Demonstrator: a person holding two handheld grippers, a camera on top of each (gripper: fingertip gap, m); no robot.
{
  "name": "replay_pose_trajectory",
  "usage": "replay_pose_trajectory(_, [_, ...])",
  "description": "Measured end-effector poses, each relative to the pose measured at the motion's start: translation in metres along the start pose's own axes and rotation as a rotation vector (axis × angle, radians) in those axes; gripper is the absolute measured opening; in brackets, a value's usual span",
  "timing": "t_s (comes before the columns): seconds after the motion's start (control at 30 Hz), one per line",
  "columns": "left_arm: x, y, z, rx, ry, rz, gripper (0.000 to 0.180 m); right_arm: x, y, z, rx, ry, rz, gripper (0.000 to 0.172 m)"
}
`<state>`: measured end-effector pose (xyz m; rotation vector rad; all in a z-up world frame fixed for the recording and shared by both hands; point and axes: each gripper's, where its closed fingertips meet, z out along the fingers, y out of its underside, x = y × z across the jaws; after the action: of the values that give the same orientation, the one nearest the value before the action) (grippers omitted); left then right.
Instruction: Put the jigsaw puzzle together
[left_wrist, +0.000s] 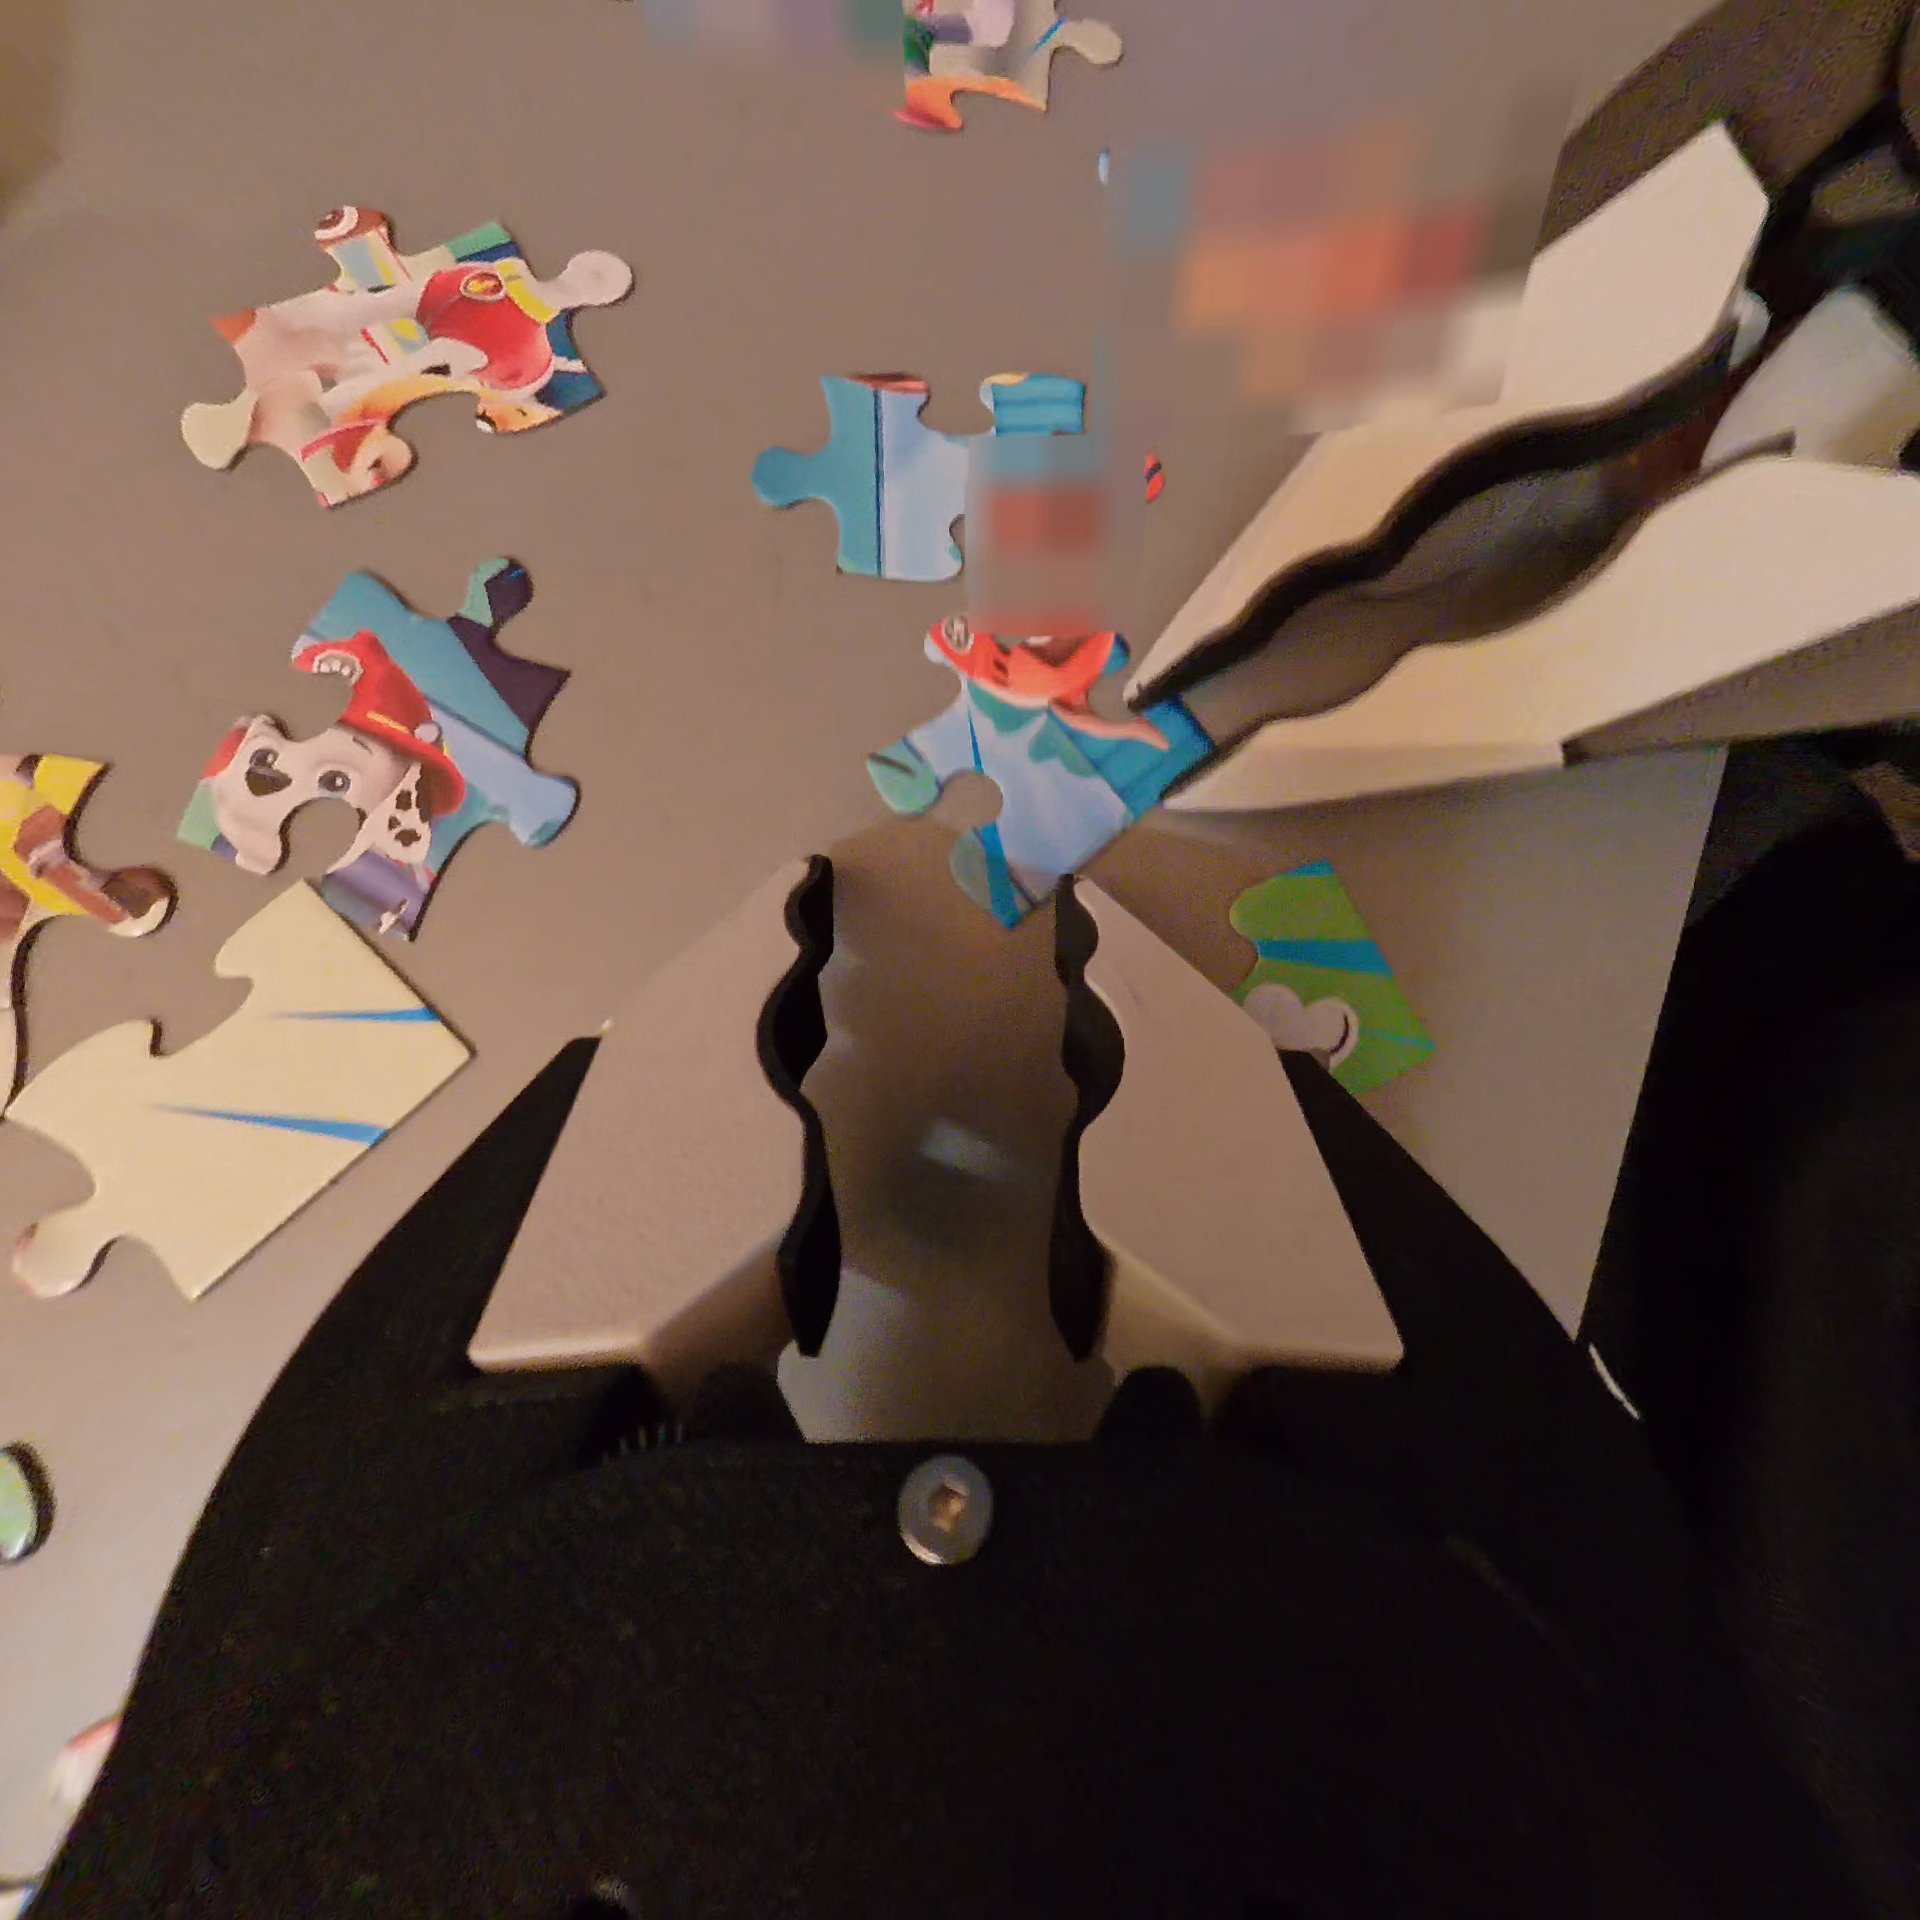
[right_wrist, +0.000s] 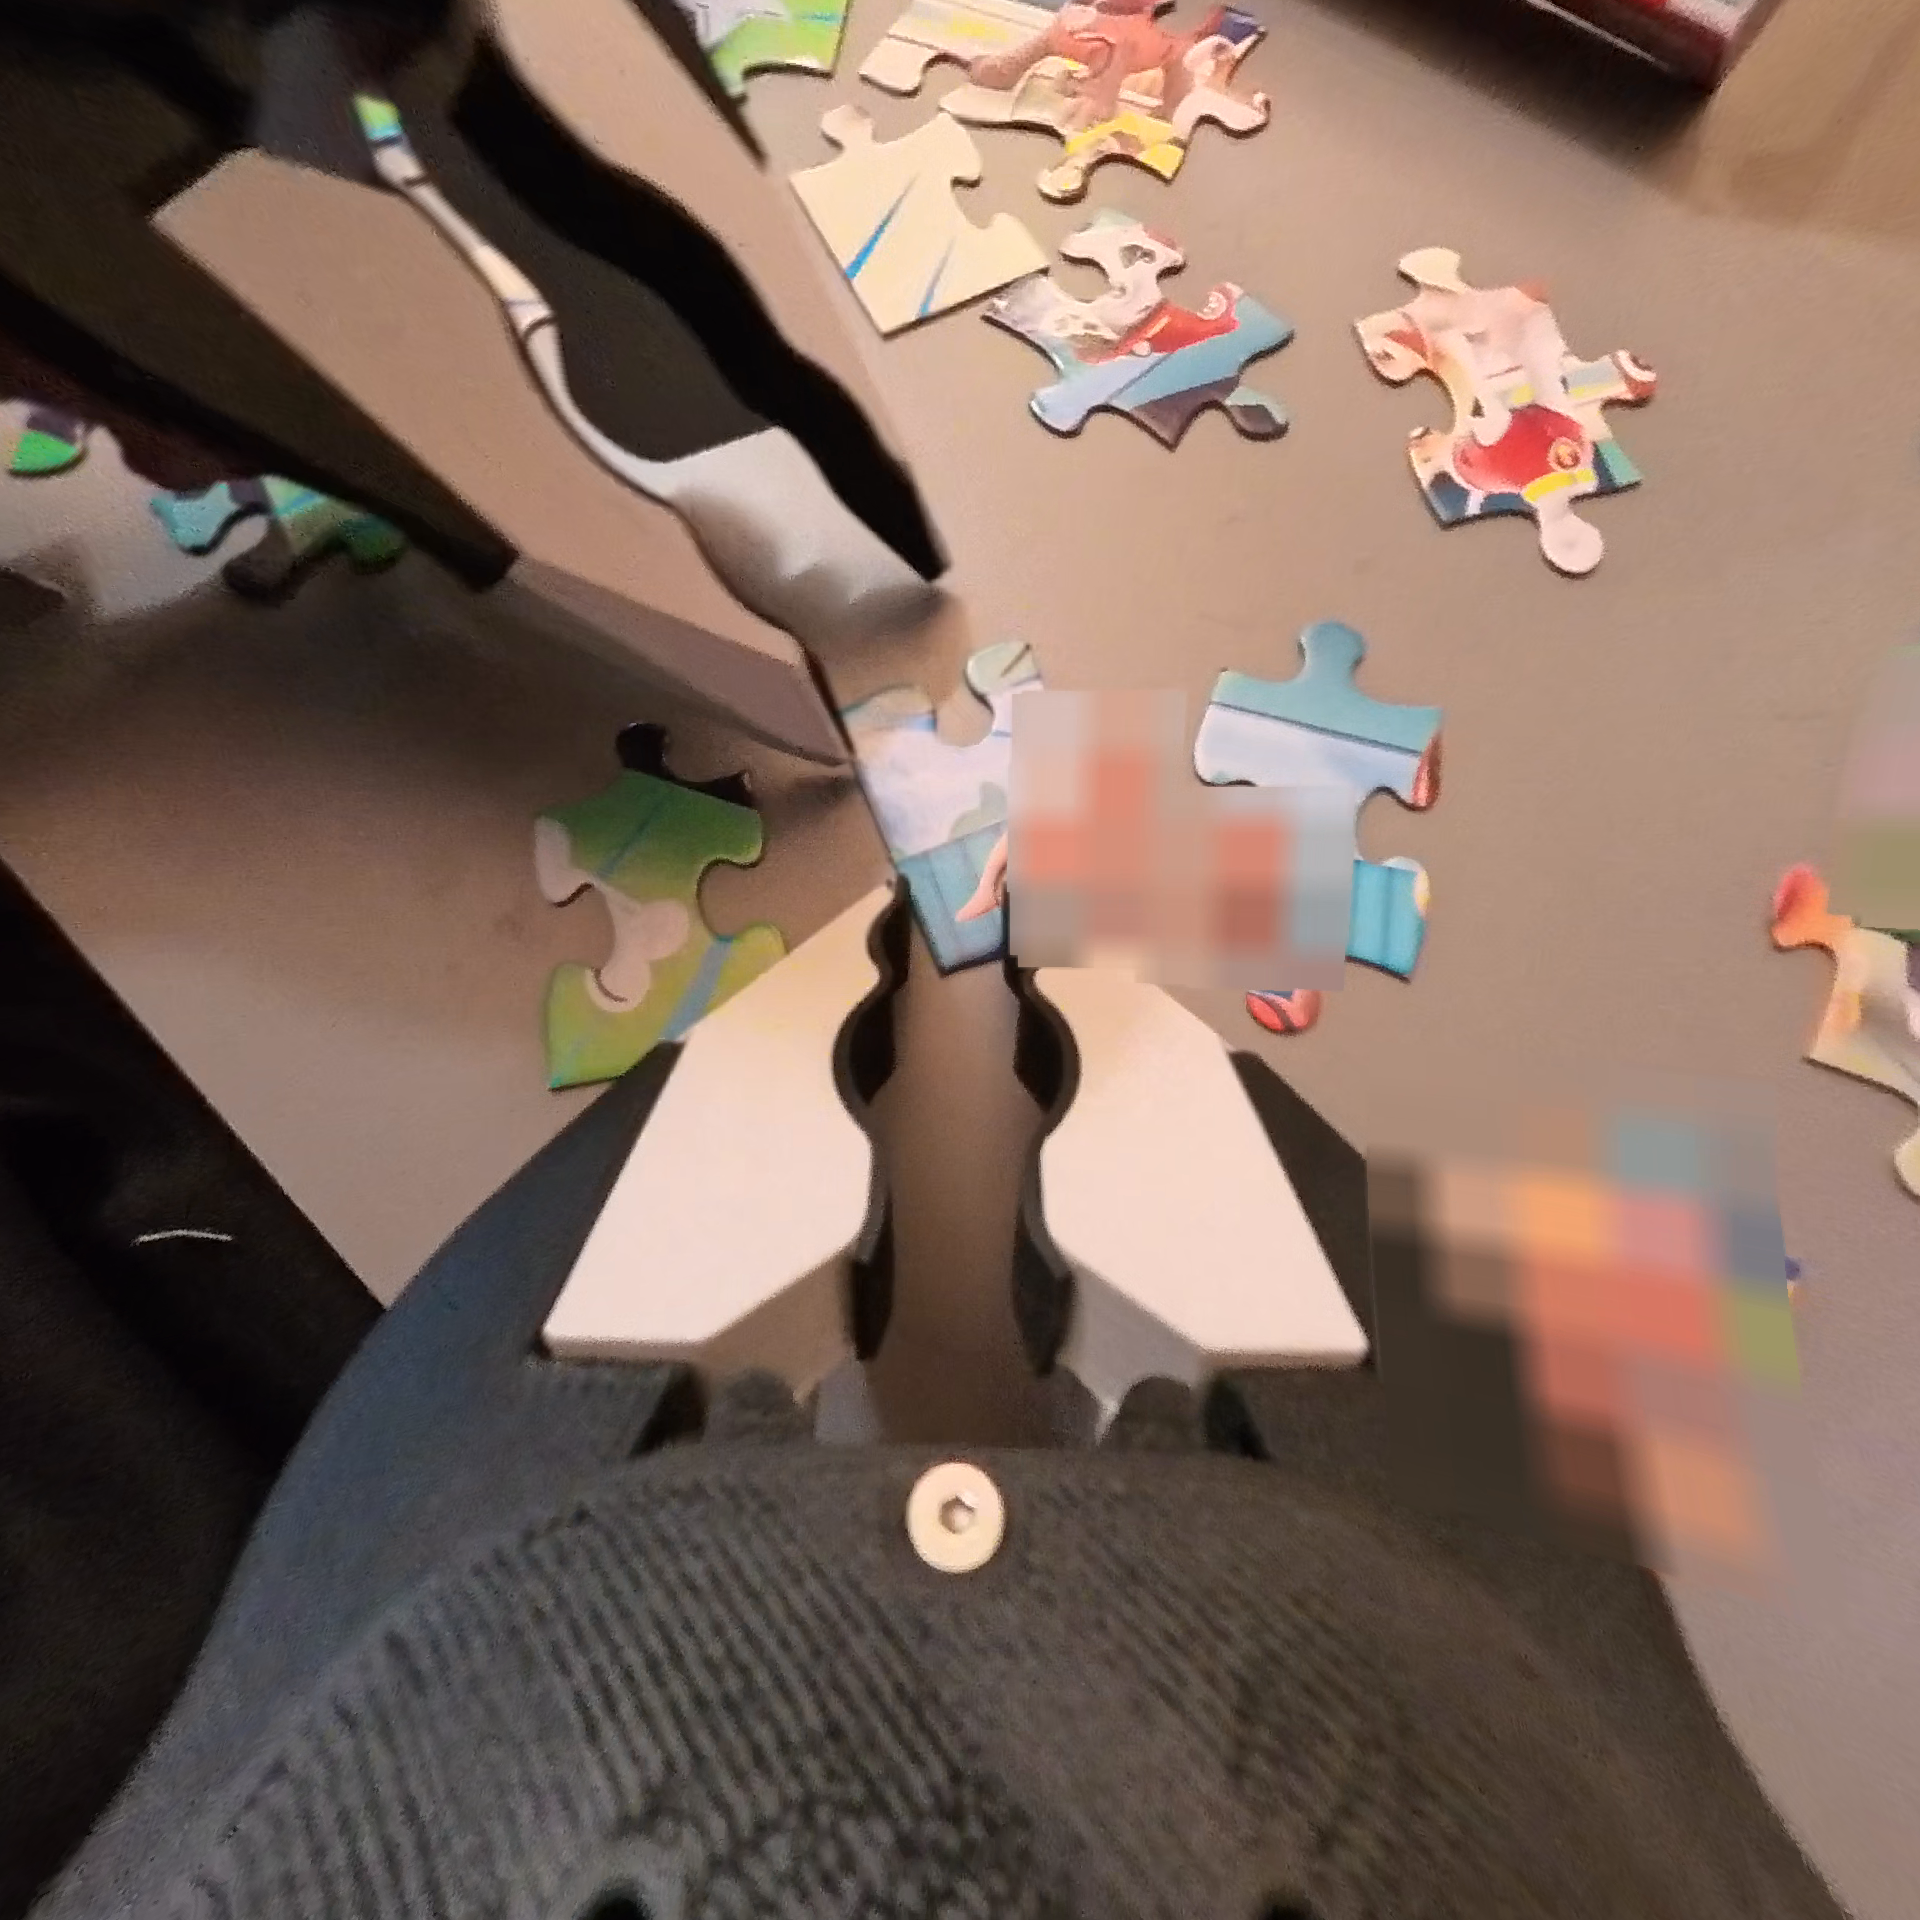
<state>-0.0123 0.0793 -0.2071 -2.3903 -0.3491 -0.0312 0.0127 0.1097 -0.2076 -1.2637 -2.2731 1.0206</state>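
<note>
Left wrist view: blue piece (left_wrist: 1049, 769) on the surface (left_wrist: 675, 623), joined to none of the loose pieces (left_wrist: 405, 353); long axis running away from the wide left tongs (left_wrist: 940, 883), one corner aimed at their tips. Right wrist view: right tongs (right_wrist: 951, 925) narrow around another corner; pressing or not, cannot tell.

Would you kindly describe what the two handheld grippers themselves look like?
Both grippers, left and right, have pale, wedge-shaped fingers lined with wavy black pads. Each sits on a black, textured body with a silver screw at its middle. No cables or sleeves show.
</note>
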Motion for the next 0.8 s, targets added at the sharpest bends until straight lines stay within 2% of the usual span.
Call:
replay_pose_trajectory(0.2, [0.012, 0.002, 0.003, 0.021, 0.02, 0.026, 0.042, -0.005, 0.001, 0.0, -0.015, 0.023, -0.01, 0.016])
replay_pose_trajectory(0.47, [0.002, -0.01, 0.015, 0.026, -0.054, 0.071, 0.033, -0.01, 0.003, -0.002, 0.003, 0.045, -0.011, 0.017])
replay_pose_trajectory(0.8, [0.01, -0.006, 0.012, 0.025, -0.022, 0.086, 0.034, -0.009, 0.0, -0.001, 0.006, -0.105, -0.06, 0.015])
